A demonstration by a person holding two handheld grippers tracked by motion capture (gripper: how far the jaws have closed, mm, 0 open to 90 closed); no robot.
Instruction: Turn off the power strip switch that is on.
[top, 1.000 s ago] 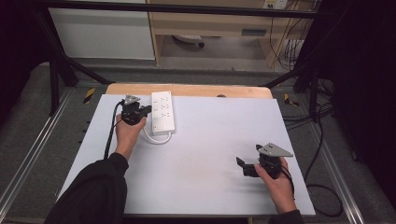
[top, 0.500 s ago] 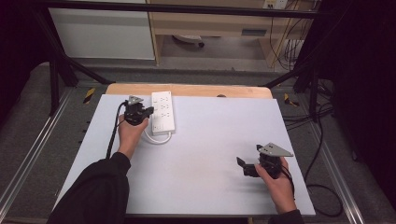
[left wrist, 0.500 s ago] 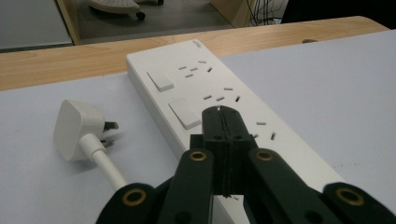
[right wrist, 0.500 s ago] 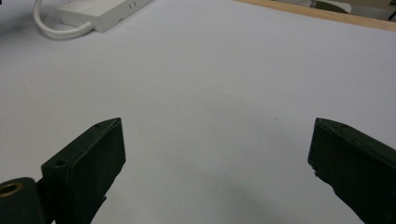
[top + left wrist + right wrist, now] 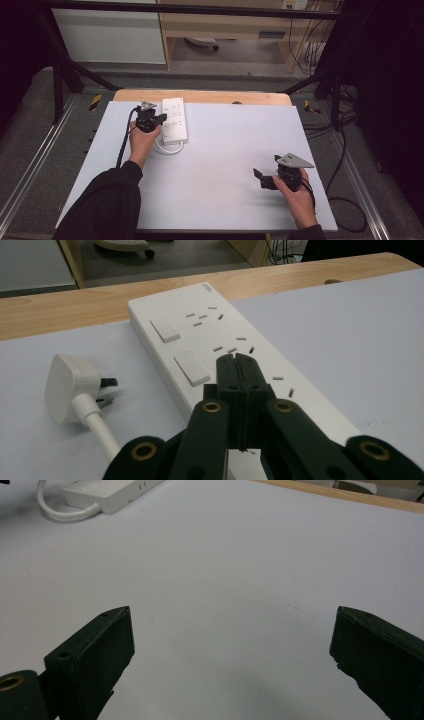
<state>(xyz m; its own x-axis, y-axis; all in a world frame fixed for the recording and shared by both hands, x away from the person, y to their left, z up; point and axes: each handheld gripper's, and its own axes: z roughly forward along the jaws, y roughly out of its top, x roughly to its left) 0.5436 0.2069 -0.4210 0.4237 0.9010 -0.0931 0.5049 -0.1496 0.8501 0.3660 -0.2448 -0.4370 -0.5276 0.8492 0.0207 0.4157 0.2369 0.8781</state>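
power strip (image 5: 220, 345) under closed left claw (image 5: 236, 359) tips

A big white sheet (image 5: 215, 165) covers most of the wooden table (image 5: 200, 96), and only a strip of light brown wood shows along the far edge. Behind the table stands a wooden shelf unit (image 5: 225, 25) with a white panel (image 5: 107, 35) beside it (both on the grey floor (image 5: 30, 120)). Black cables (image 5: 325, 125) lie on the floor at the right, and black metal bars (image 5: 60, 65) frame the table.
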